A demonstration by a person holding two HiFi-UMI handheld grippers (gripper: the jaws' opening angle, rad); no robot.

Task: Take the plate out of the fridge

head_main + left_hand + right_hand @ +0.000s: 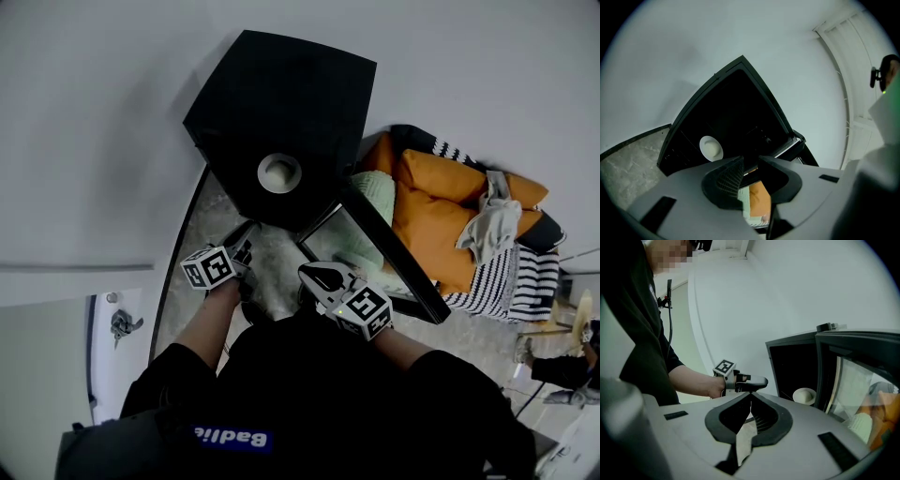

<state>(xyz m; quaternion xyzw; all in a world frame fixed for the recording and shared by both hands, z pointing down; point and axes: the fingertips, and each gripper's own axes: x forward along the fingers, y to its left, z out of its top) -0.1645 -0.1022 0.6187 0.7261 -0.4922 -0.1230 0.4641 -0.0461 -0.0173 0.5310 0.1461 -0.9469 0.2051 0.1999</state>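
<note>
A small black fridge [281, 122] stands open, its glass door [380, 239] swung out to the right. A white plate [278, 172] sits inside the dark interior; it also shows as the plate [711, 148] in the left gripper view and the plate [804, 395] in the right gripper view. My left gripper [246, 251] hovers in front of the opening, apart from the plate. Its jaws [751, 159] stand open with nothing between them. My right gripper [314, 275] is beside the door, its tips [750, 397] together and empty.
An orange-cushioned sofa [431, 220] with a striped blanket [530, 281] lies right of the fridge. Speckled stone floor [272, 262] runs under the grippers. White walls surround the fridge. A white door with a handle [122, 323] is at lower left.
</note>
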